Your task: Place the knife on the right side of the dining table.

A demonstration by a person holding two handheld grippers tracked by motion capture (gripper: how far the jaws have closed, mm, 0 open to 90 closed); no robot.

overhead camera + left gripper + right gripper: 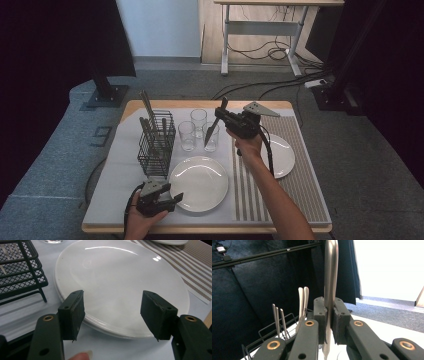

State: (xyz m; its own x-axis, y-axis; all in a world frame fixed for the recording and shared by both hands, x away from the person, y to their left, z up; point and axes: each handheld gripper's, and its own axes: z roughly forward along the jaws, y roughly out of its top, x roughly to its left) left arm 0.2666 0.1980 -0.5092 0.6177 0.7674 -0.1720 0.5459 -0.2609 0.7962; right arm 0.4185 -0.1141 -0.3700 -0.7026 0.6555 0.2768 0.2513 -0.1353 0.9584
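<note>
Right gripper view: the right gripper (329,315) is clamping a table knife (330,277); the left gripper (112,312), jaws apart, is hovering just before a white plate (120,272).

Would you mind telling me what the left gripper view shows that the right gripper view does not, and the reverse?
The left gripper view alone has the large white plate, the striped placemat and the left hand-held gripper, its jaws open and nothing between them. The right gripper view alone has the right hand-held gripper shut on a knife, the handle pointing up, with dark curtains behind. Both take in the black wire cutlery basket and the pale tabletop.
</note>
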